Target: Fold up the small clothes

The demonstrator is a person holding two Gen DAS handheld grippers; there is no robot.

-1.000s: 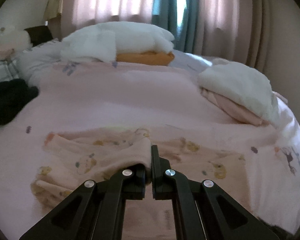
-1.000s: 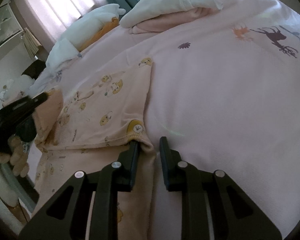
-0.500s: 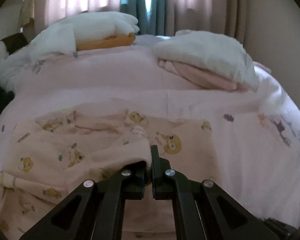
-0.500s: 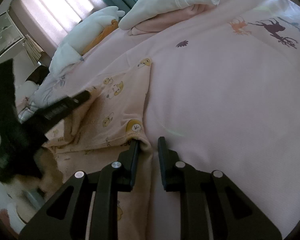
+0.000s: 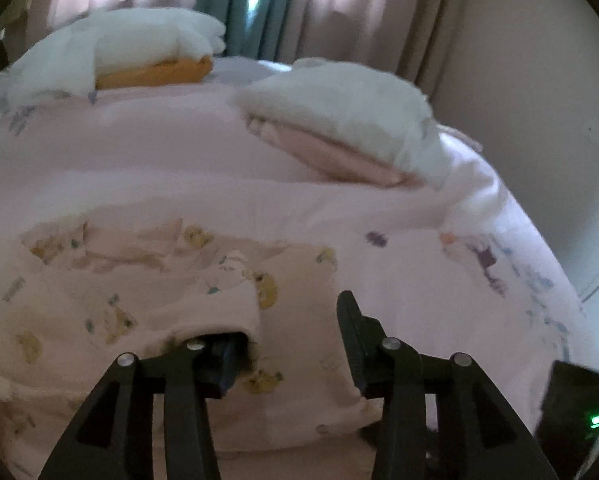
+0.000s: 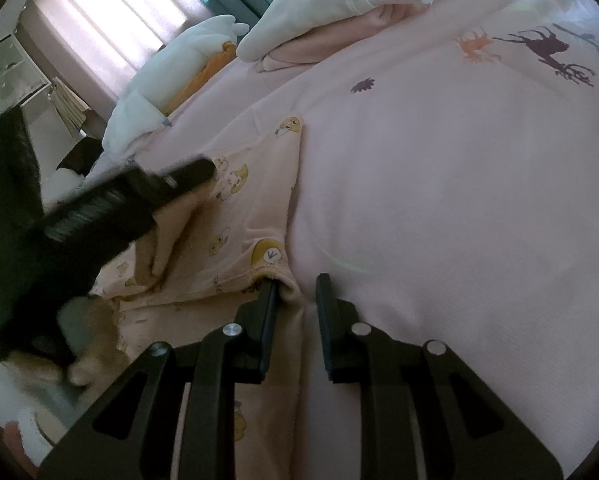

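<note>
A small pale pink garment with yellow bear prints [image 5: 139, 312] lies on the pink bed cover; it also shows in the right wrist view [image 6: 255, 208]. My left gripper [image 5: 295, 328] is open, with a fold of the garment draped over its left finger [image 5: 223, 356]. My right gripper [image 6: 295, 292] is partly open at the garment's right edge, a bit of hem between its jaws, not pinched. The left gripper appears as a blurred black shape in the right wrist view [image 6: 111, 208], over the garment.
The pink bed cover [image 6: 439, 200] has animal prints. A folded white and pink pile [image 5: 347, 128] lies at the back right, a white and orange pile [image 5: 139, 56] at the back left. Curtains and a wall stand behind the bed.
My left gripper carried the fold rightward across the garment, then opened and let it go. My right gripper stayed at the hem and opened slightly wider.
</note>
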